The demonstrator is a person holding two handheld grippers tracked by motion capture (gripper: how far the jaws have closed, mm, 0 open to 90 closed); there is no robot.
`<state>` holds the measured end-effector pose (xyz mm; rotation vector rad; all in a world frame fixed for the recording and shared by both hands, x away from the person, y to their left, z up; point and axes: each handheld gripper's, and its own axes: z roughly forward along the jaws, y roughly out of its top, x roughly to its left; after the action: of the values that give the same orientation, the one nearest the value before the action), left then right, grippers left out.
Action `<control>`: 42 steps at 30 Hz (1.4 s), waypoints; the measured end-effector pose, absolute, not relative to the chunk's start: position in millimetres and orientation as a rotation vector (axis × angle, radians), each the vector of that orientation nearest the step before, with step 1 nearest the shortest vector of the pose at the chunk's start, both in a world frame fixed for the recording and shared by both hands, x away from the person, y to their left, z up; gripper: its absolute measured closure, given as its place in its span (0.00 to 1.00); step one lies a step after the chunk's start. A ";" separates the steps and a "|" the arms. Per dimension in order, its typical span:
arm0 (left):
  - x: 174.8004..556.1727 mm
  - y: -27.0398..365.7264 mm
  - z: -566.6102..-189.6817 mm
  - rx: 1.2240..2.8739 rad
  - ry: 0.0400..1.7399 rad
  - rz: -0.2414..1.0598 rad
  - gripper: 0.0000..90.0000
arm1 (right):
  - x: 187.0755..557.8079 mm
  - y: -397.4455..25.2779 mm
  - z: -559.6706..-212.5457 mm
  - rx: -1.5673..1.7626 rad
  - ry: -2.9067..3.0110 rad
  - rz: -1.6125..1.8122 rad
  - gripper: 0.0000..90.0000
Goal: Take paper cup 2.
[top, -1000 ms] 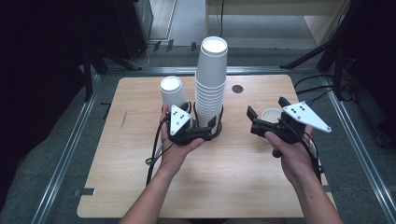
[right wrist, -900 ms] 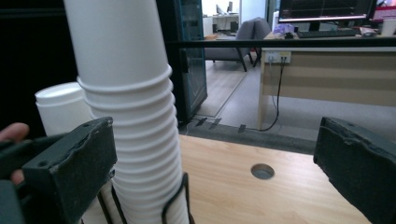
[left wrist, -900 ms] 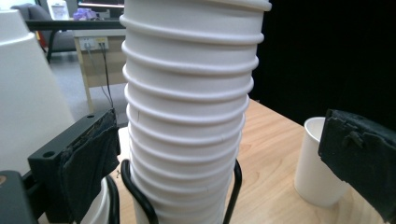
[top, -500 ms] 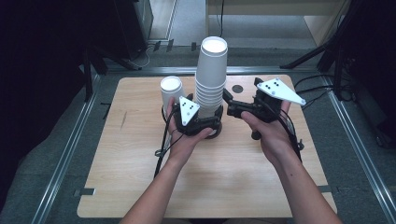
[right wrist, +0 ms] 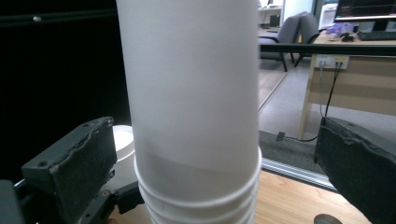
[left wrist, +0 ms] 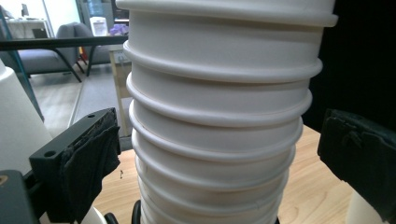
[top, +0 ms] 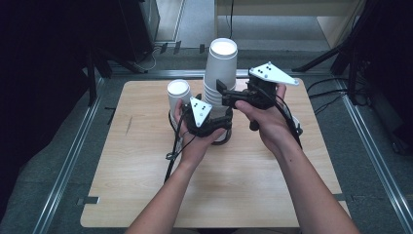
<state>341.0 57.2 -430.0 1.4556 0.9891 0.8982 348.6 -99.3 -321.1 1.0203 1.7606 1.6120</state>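
Evidently no cup is separated yet. The stack of inverted paper cups stands mid-table. The left gripper straddles its lower rims, jaws spread; the right gripper brackets the top cup, jaws spread, not gripping. Gripping and lifting remain.

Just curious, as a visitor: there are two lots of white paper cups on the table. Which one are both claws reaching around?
The tall stack of nested paper cups at the table's middle. Both claws, open, straddle it; the shorter paper cup stands apart, to its left.
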 end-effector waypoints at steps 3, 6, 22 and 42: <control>343.1 54.6 -430.2 1.456 0.989 0.905 0.00 | 354.2 -93.6 -319.0 0.998 1.787 1.613 0.00; 344.8 52.1 -430.8 1.450 0.993 0.917 0.00 | 359.4 -89.3 -318.0 1.002 1.803 1.625 0.00; 350.6 49.1 -432.6 1.440 1.014 0.927 0.04 | 383.5 -75.6 -317.8 0.965 1.890 1.617 0.01; 348.8 52.7 -431.5 1.455 1.003 0.912 0.06 | 385.4 -74.9 -312.3 0.967 1.846 1.650 0.15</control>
<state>348.8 52.7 -431.5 1.4552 1.0032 0.9121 385.4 -74.9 -312.3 0.9666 1.8459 1.6503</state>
